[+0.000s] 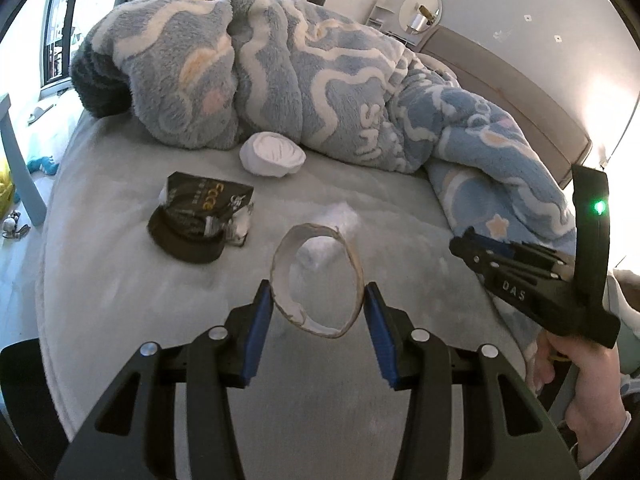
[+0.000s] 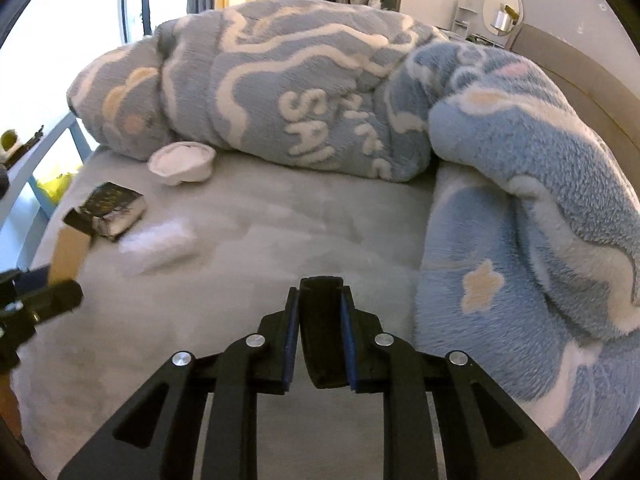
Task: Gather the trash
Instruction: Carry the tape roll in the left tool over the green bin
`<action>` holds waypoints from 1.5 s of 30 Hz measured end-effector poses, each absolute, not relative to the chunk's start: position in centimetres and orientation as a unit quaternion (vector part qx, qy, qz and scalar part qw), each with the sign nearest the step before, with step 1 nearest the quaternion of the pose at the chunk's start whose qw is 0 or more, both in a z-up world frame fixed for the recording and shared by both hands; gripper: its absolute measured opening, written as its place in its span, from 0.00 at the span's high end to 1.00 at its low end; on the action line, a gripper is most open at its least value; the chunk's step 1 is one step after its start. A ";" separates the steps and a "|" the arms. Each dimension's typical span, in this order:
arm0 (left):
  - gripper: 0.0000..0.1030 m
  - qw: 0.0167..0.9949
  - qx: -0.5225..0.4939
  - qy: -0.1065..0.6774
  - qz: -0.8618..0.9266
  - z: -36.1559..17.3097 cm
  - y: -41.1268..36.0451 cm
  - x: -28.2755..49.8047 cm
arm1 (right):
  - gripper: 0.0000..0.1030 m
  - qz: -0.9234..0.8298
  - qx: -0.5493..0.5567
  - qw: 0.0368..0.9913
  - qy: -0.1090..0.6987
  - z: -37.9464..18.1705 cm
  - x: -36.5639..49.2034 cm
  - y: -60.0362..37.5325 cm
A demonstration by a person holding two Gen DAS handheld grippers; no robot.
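Trash pickup looks partway done, judging by what's held vs what's on the bed (image 1: 120, 300). L gripper (image 1: 319, 308) is clamped narrow on a cardboard tube (image 1: 280, 248), pads on both sides, open end facing the cam. R gripper (image 2: 320, 332) is fully closed on a dark curved piece (image 2: 322, 320), can't tell what it is. No bin in either view, so both items look lifted but not dropped off yet.

Left on bed: black wrapper (image 1: 200, 216), white crumpled wad (image 1: 272, 154) against the blanket (image 1: 280, 80), plus a pale tissue-like patch (image 1: 340, 216) just behind the tube.

View diffs: L cam shows the R gripper from the side w/ a hand (image 1: 576, 372) on its handle & a green light; held piece isn't visible there. R cam shows that grip up close, and catches the tube side-on at far left edge, w/ wrapper, wad and tissue beyond.
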State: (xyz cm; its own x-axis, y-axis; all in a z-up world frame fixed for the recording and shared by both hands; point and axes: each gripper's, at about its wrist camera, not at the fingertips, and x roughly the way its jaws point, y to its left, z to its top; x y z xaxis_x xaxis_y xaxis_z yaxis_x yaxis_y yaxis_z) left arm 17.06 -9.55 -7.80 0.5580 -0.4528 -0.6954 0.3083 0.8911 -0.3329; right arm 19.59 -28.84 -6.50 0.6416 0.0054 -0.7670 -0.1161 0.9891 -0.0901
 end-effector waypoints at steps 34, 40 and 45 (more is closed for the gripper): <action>0.53 0.887 -0.120 0.426 -0.134 -8.0 7.6 10.9 | 0.81 0.195 -0.046 0.889 0.412 -5.2 14.9 -8.7; 0.53 0.879 -0.133 0.442 -0.118 -9.6 11.1 10.2 | 0.81 0.229 -0.051 0.877 0.419 -5.8 14.3 -4.5; 0.53 0.866 -0.138 0.469 -0.103 -11.9 13.5 9.5 | 0.81 0.252 -0.060 0.867 0.426 -6.5 13.8 -0.8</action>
State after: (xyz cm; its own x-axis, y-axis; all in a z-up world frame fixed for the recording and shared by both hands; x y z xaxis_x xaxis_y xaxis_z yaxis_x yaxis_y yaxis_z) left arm 9.52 13.49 -11.95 0.5389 -0.3081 -0.7840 0.0501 0.9408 -0.3353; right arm 13.80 -0.84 -6.47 0.5097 0.3863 -0.7688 -0.4882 0.8656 0.1113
